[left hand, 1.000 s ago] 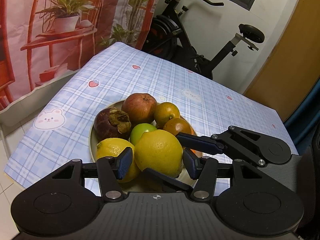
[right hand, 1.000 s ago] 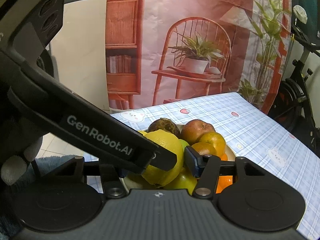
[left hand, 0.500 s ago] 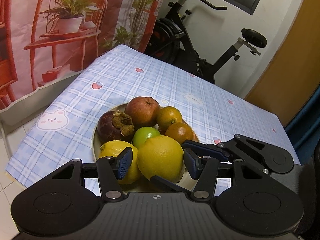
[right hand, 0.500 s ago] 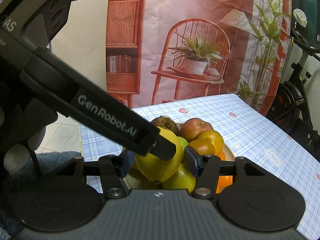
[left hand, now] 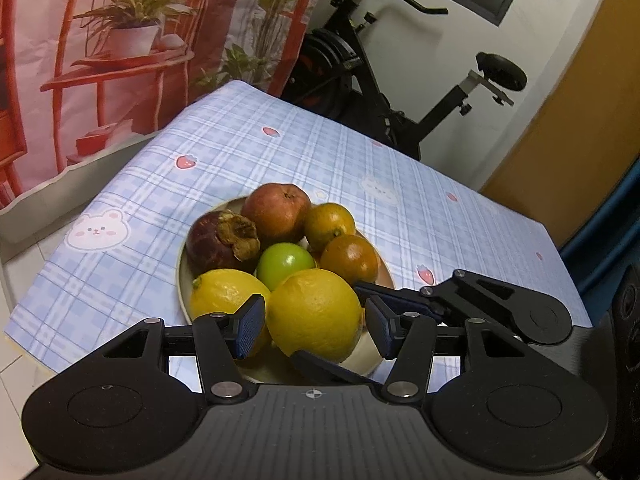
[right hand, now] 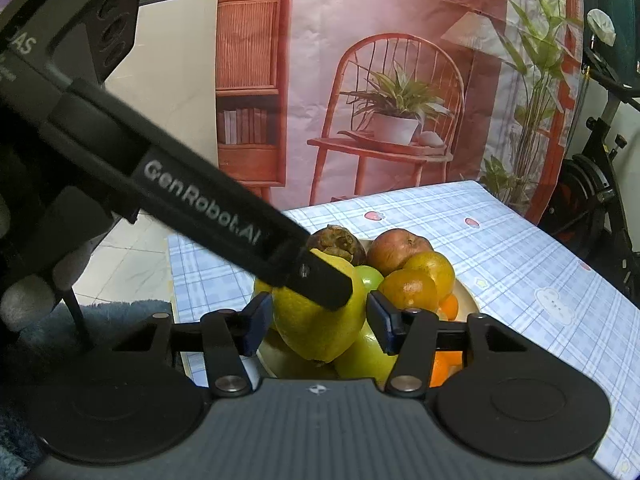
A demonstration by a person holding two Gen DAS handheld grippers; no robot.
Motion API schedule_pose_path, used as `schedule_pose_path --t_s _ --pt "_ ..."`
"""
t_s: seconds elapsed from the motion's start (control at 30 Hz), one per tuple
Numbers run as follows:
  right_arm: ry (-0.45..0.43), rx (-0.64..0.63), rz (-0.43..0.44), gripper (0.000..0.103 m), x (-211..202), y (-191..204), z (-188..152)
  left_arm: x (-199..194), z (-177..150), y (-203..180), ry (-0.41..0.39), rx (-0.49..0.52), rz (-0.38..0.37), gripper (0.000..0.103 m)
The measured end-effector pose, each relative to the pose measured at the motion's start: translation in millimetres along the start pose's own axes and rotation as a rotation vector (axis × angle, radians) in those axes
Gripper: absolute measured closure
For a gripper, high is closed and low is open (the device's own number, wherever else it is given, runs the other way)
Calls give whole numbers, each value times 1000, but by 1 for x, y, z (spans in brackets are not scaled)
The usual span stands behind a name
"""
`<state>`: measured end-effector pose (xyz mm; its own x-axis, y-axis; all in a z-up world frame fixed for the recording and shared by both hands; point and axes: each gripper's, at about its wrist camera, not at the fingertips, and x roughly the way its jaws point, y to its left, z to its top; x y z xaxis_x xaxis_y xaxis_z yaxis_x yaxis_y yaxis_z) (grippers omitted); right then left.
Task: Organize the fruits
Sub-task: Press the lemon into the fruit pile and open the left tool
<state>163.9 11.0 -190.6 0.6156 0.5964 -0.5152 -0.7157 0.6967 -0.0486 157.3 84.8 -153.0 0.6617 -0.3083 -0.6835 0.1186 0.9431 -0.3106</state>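
A beige plate [left hand: 182, 276] on the checked tablecloth holds a pile of fruit: a large yellow lemon [left hand: 314, 314] at the front, a second lemon [left hand: 224, 292], a green fruit [left hand: 285, 263], a mangosteen [left hand: 218, 240], a red apple [left hand: 276, 210] and two oranges [left hand: 350, 258]. My left gripper [left hand: 314, 326] is open, its pads on either side of the large lemon with small gaps. My right gripper [right hand: 318, 322] is open around the same lemon [right hand: 316, 320] from the other side; its fingers [left hand: 394, 294] reach in from the right in the left wrist view.
The light blue tablecloth [left hand: 280, 152] covers a small table. An exercise bike [left hand: 384, 92] stands behind its far edge. A printed backdrop [right hand: 380, 80] hangs to the left. The left gripper's body [right hand: 192, 200] crosses the right wrist view. A blue rug [right hand: 116, 312] lies on the floor.
Both grippers have drawn back a little from the plate. The large lemon stays on the pile between the open pads.
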Motion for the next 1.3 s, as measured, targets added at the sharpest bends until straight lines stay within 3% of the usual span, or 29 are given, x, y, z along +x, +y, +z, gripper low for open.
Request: schedule_pose_path --t_s 0.57,1.0,1.3 --pt "-44 -53 -14 51 8 -12 34 0 28 14 -100 -90 -16 50" --pt "-1 -86 -51 52 39 -29 49 37 56 32 -73 -141 -58 51" --pt "8 -78 -54 50 45 -34 48 42 58 36 -66 -164 -63 51"
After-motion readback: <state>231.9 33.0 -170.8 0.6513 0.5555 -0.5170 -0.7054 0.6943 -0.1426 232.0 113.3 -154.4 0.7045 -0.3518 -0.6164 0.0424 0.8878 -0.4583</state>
